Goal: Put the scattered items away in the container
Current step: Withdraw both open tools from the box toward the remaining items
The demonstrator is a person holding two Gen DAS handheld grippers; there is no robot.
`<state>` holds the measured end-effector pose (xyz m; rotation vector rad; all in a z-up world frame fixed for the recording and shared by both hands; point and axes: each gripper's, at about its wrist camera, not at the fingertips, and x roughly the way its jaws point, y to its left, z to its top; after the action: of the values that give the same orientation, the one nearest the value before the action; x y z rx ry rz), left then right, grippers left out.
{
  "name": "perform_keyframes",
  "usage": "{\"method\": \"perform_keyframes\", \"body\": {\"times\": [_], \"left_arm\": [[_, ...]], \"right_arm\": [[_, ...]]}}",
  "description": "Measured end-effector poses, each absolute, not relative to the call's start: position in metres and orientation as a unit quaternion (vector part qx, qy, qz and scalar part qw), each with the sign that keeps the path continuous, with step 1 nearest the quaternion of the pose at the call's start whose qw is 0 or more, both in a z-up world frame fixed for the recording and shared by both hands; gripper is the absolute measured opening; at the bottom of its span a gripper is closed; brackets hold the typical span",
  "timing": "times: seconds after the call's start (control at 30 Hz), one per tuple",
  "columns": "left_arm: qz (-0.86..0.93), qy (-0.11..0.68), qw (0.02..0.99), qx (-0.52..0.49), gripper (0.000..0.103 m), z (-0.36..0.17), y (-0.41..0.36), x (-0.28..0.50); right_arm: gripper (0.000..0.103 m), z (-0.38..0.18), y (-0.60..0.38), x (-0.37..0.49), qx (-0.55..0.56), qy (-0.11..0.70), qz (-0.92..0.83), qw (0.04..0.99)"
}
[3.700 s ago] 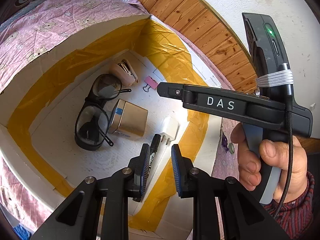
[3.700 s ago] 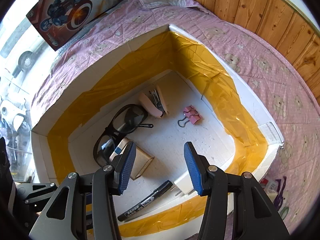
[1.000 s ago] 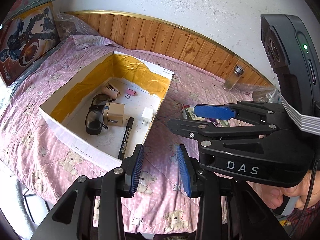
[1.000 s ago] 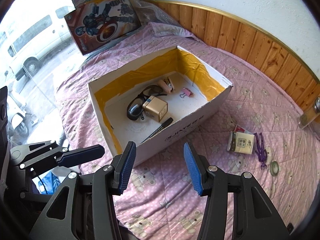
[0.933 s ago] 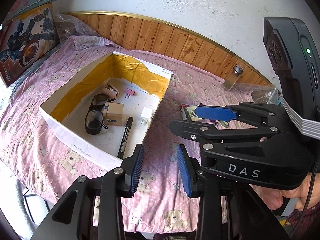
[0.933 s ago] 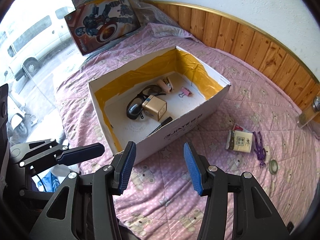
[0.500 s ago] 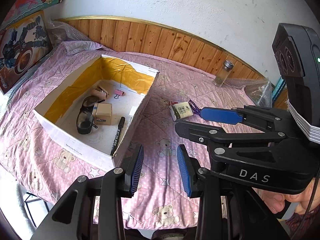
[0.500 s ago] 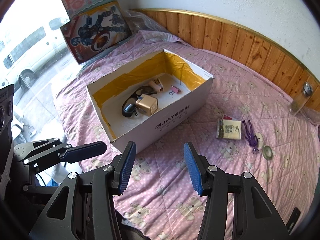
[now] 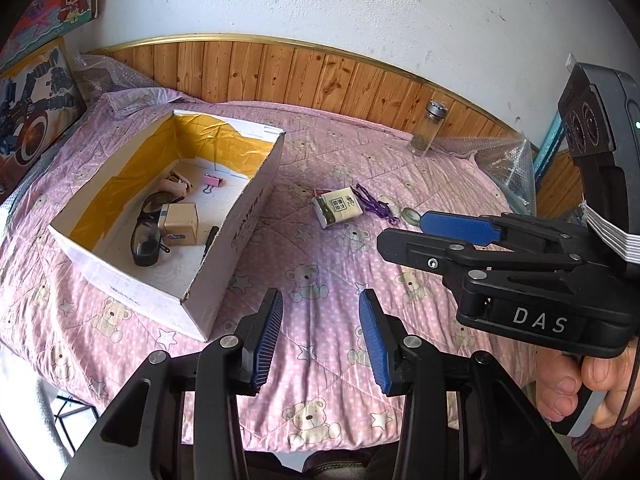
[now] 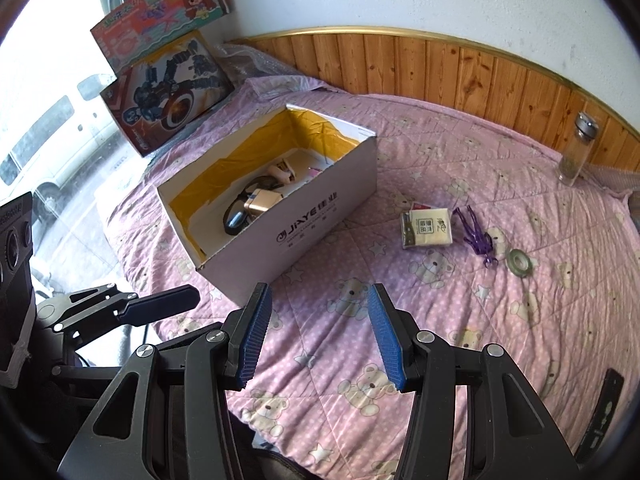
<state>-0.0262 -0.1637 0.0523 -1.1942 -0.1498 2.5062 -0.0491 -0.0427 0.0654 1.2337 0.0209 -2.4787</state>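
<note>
A white cardboard box (image 9: 236, 232) (image 10: 320, 216) with yellow tape inside stands on the pink bedspread. It holds black glasses (image 9: 146, 228), a gold cube (image 9: 180, 224), a black marker (image 9: 210, 238), a pink binder clip (image 9: 212, 183) and a beige stapler (image 9: 176, 180). On the bedspread to the right of the box lie a tissue pack (image 9: 338, 206) (image 10: 427, 227), a purple figure (image 9: 374, 204) (image 10: 478, 236) and a tape roll (image 10: 519, 262). My left gripper (image 9: 320, 336) and right gripper (image 10: 318, 334) both hang open and empty over the near bedspread.
A glass jar (image 9: 428, 128) (image 10: 578, 154) stands by the wooden wall panel at the back right. Toy boxes (image 10: 168, 76) lean at the back left. Bubble wrap (image 9: 504, 168) lies at the bed's right end. A hand (image 9: 592, 388) holds the right gripper's handle.
Both grippers have pulled back from inside the box to high over the bed's near edge. The view has shifted rightwards, bringing the tissue pack, purple figure and tape roll into sight. Both stay open.
</note>
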Motion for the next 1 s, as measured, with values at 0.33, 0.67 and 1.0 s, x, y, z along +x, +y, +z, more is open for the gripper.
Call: {"method": "perform_keyframes", "body": {"times": [0.33,0.67,1.0], "left_arm": [[0.882,-0.031,0.188,-0.43,0.051,0.048,-0.136,-0.029],[0.878,-0.022,0.193,-0.438,0.053,0.043,-0.114,-0.045],[0.868,-0.017,0.206,-0.452,0.054,0.031,-0.089,-0.079]], "right_arm": [[0.054,0.048,-0.005,-0.046,0.446,-0.019,-0.88,0.163],[0.053,0.03,0.03,-0.055,0.457,-0.047,-0.876,0.145],[0.053,0.003,0.079,-0.076,0.469,-0.099,-0.871,0.111]]}}
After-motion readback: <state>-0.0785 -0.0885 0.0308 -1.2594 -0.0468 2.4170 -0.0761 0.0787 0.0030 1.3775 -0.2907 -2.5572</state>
